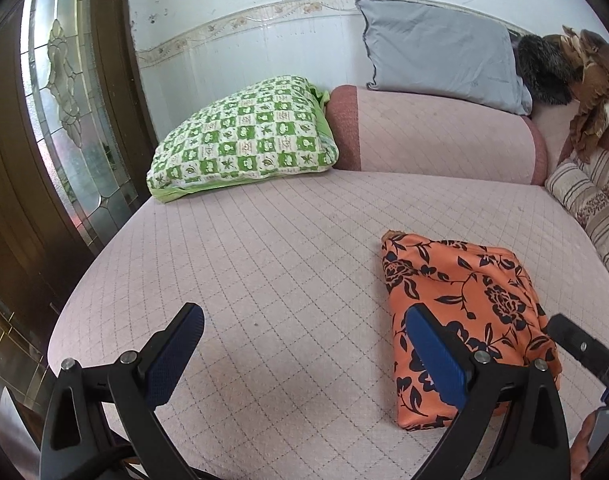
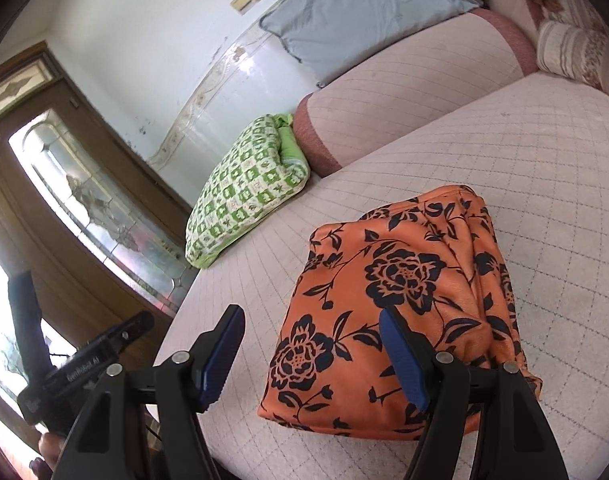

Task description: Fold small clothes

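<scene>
The orange cloth (image 2: 400,300) lies folded on the pink bed (image 1: 264,280), soft, light and likely slippery. Both the left gripper (image 1: 304,356) and right gripper (image 2: 310,354) gape wide, empty. Best pinch its near corner.

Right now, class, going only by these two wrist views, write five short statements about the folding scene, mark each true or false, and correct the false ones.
1. The orange floral garment lies folded on the pink quilted cover. True.
2. The right gripper is clamped on the garment. False: its jaws stand open and hold nothing, though the garment shows behind them.
3. The left gripper is open and holds nothing. True.
4. The green checked pillow rests on top of the garment. False: it lies apart, against the bolster near the wall.
5. A grey pillow leans against the wall behind the bolster. True.
</scene>
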The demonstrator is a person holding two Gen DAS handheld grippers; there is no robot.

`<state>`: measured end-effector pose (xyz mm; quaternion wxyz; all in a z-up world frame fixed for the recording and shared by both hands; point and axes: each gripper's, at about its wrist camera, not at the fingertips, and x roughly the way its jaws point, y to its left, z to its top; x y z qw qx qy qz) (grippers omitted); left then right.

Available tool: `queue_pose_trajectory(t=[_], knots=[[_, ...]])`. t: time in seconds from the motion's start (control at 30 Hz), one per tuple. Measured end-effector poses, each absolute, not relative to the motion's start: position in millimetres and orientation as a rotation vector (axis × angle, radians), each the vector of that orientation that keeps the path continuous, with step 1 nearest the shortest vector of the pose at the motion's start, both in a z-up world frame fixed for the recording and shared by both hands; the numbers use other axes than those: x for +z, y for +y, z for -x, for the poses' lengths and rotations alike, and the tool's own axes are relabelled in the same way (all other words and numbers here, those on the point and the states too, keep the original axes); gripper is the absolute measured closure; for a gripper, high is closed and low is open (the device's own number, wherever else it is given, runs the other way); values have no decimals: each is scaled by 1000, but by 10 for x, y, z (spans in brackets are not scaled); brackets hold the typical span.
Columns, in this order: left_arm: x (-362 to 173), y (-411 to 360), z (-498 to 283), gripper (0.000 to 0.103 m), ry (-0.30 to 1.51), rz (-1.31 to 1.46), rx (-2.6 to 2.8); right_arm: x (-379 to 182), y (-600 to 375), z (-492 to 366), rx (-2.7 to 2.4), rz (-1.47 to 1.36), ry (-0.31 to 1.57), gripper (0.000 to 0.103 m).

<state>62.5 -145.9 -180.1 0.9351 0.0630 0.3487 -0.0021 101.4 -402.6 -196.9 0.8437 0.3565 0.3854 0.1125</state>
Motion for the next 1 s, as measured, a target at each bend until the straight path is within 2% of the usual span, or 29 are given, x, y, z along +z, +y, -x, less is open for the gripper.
queue_pose_trajectory(t=[0.43,1.0], knots=[[-1786,-1566,-591,2,711,-145,-17,-1905,-4247,-782,207,-727,780,30],[-2372,-1937,-1108,2,782,-104,-152,-2180,-4695,-1000,85,-772,861,30]])
